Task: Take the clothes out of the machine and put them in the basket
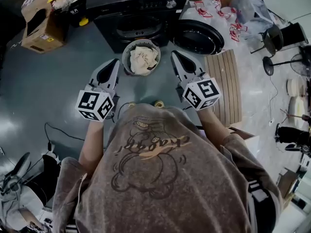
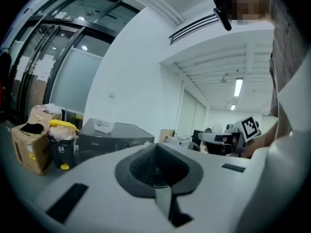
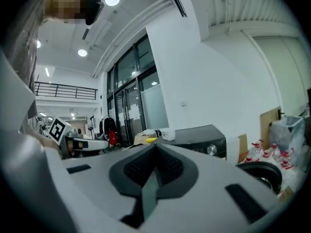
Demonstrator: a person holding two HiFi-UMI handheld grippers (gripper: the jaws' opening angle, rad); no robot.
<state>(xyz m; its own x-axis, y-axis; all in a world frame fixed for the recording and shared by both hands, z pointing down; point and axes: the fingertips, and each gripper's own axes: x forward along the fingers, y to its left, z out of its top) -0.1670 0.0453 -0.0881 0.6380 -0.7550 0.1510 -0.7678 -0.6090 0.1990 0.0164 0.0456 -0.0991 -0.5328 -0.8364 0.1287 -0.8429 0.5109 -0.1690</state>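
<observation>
The black washing machine [image 1: 138, 11] stands at the top of the head view, its round door [image 1: 199, 36] swung open to the right. In front of it sits a round basket [image 1: 127, 52] holding cream clothes [image 1: 143, 59]. My left gripper [image 1: 115, 62] hovers just left of the basket and my right gripper [image 1: 175, 55] just right of it, both pointing towards the machine. Each one's jaws meet at the tip with nothing between them. The left gripper view shows shut jaws [image 2: 155, 147] and the machine [image 2: 114, 136] beyond; the right gripper view shows shut jaws [image 3: 154, 147], the machine [image 3: 204, 141] and the door [image 3: 260, 173].
A cardboard box [image 1: 41, 29] and a yellow-lidded bin [image 1: 69, 1] stand left of the machine. A slatted wooden board [image 1: 224, 86] lies on the floor at the right, with bags and red-capped bottles [image 1: 218, 6] behind it. Cables [image 1: 58, 132] trail at the lower left.
</observation>
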